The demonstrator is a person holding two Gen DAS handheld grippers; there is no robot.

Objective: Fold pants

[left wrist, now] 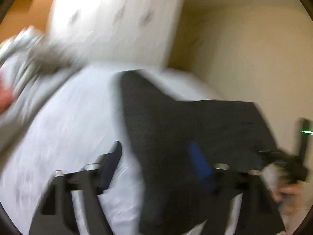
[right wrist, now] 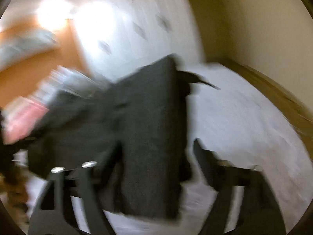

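Both views are blurred by motion. Dark grey pants [left wrist: 176, 121] lie on a white bed sheet [left wrist: 74, 121]. My left gripper [left wrist: 156, 156] is open; its right finger with a blue pad [left wrist: 199, 166] is over the cloth and its left finger [left wrist: 113, 162] over the sheet. In the right wrist view the pants [right wrist: 144, 137] lie between the open fingers of my right gripper [right wrist: 158, 152]. The right gripper also shows at the right edge of the left wrist view [left wrist: 283, 164], held by a hand.
A white padded headboard [left wrist: 117, 19] stands behind the bed. A cream wall [left wrist: 254, 39] is to the right, with a wooden bed edge [right wrist: 273, 90] along it. Grey bedding [left wrist: 29, 58] and a pink cloth [right wrist: 23, 121] lie at the left.
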